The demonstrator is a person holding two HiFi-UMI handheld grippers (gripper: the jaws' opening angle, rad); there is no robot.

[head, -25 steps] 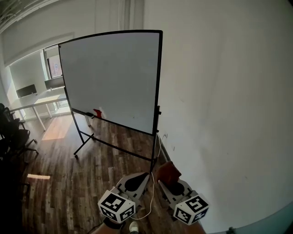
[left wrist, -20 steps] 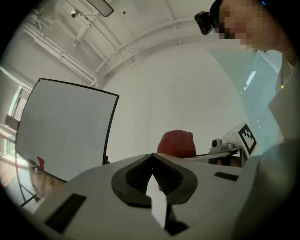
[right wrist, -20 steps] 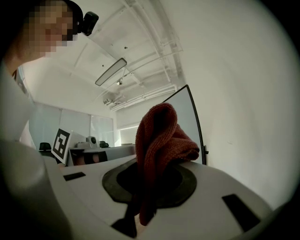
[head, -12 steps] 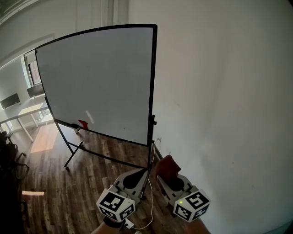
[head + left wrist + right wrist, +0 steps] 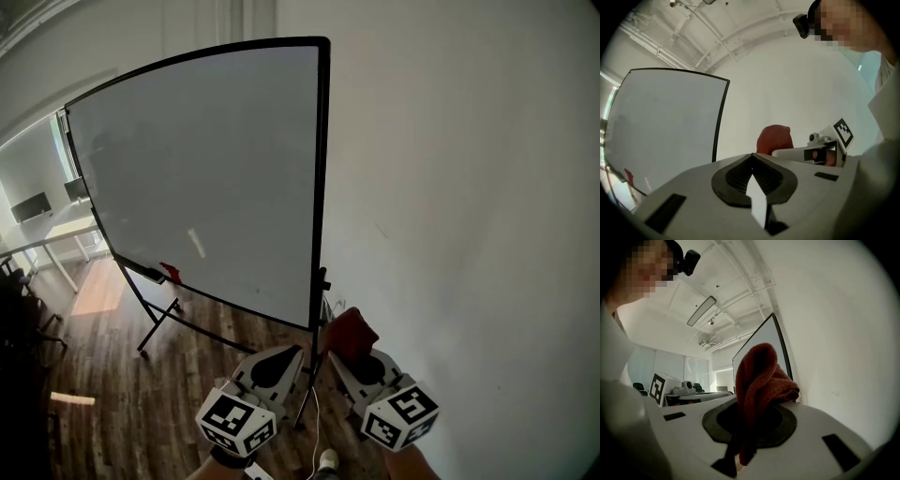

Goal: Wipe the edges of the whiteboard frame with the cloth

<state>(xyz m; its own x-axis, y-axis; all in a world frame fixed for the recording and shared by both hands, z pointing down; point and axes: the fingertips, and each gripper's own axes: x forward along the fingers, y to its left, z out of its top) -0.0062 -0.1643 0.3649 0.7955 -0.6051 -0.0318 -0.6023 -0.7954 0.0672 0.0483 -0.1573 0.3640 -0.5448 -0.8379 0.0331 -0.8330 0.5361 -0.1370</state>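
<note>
Near the whiteboard (image 5: 206, 178) over wood floor (image 5: 122, 394), right tongs (image 5: 339, 356) clamp the red cloth (image 5: 349, 334); left tongs (image 5: 298, 351) are closed, empty.

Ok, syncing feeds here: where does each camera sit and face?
Head view: on the person's head, facing forward-down at the whiteboard; left claw and right claw show below.
Left gripper view: on the left claw, looking up along its shut jaws; a sleeve shows right.
Right gripper view: on the right claw, along jaws shut on the cloth.
Shared: all three show whiteboard and cloth.
</note>
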